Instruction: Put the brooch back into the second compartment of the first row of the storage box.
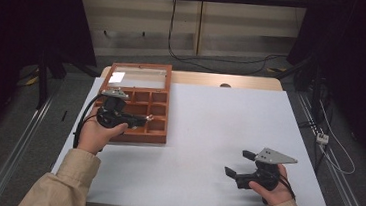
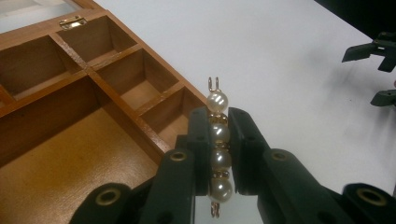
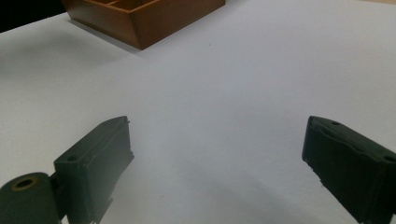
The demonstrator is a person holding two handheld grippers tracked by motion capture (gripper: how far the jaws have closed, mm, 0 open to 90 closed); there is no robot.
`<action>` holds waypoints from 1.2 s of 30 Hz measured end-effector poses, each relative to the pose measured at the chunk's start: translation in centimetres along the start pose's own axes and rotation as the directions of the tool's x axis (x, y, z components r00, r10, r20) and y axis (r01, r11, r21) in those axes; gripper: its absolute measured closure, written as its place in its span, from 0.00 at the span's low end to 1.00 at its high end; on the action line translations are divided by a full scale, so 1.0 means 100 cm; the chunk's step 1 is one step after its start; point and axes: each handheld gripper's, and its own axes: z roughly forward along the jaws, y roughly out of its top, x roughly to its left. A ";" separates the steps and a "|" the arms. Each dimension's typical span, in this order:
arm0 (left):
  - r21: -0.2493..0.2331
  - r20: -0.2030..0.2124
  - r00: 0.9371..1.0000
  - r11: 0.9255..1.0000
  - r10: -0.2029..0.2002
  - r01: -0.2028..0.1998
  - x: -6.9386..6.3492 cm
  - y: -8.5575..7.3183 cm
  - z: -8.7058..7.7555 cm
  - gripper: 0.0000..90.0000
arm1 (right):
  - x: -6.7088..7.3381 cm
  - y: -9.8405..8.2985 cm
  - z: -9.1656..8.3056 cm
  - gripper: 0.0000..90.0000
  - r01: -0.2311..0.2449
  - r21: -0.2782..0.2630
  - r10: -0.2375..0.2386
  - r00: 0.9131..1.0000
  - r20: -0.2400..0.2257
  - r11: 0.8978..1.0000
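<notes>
A: What does the left gripper (image 2: pixel 219 140) hold?

B: Its jaws are clenched on a pearl bar with gold ends (image 2: pixel 218 133), held over the right edge of the wooden compartment box (image 2: pixel 70 135), which lies open at the far left of the white table (image 1: pixel 218 136).

A: And the right gripper (image 3: pixel 215 154)?

B: Spread wide and empty, near right. I judge the pearl piece is not yet placed in a compartment.

Glossy pearl clip (image 2: pixel 218 140) — matt wooden box (image 2: pixel 70 116).
</notes>
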 end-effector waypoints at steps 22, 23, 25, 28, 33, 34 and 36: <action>-0.017 -0.046 0.998 0.999 -0.030 0.029 0.012 0.006 -0.004 0.89 | 0.000 0.000 0.000 0.09 -0.002 -0.002 0.002 1.000 -0.001 1.000; -0.015 -0.042 0.999 0.999 -0.031 0.031 0.013 0.006 -0.005 0.89 | 0.000 0.000 0.000 0.09 -0.003 -0.001 0.003 1.000 -0.001 1.000; -0.016 -0.045 0.998 0.999 -0.032 0.031 0.014 0.006 -0.005 0.89 | -0.001 0.000 0.000 0.09 -0.002 -0.002 0.002 1.000 -0.001 1.000; -0.023 -0.049 0.998 0.999 -0.036 0.035 0.016 0.006 -0.005 0.89 | -0.001 0.000 -0.001 0.09 -0.001 -0.003 0.001 1.000 -0.002 1.000; -0.025 -0.060 0.997 0.999 -0.042 0.041 0.017 0.006 -0.005 0.89 | 0.000 0.000 0.000 0.09 -0.001 -0.002 0.000 1.000 -0.002 1.000; -0.026 -0.059 0.997 0.999 -0.043 0.042 0.018 0.006 -0.005 0.89 | 0.000 0.000 0.000 0.09 -0.001 -0.003 0.001 1.000 -0.002 1.000; -0.030 -0.061 0.997 0.998 -0.049 0.048 0.019 0.006 -0.006 0.89 | 0.000 0.000 0.000 0.09 0.000 -0.002 0.000 1.000 -0.002 1.000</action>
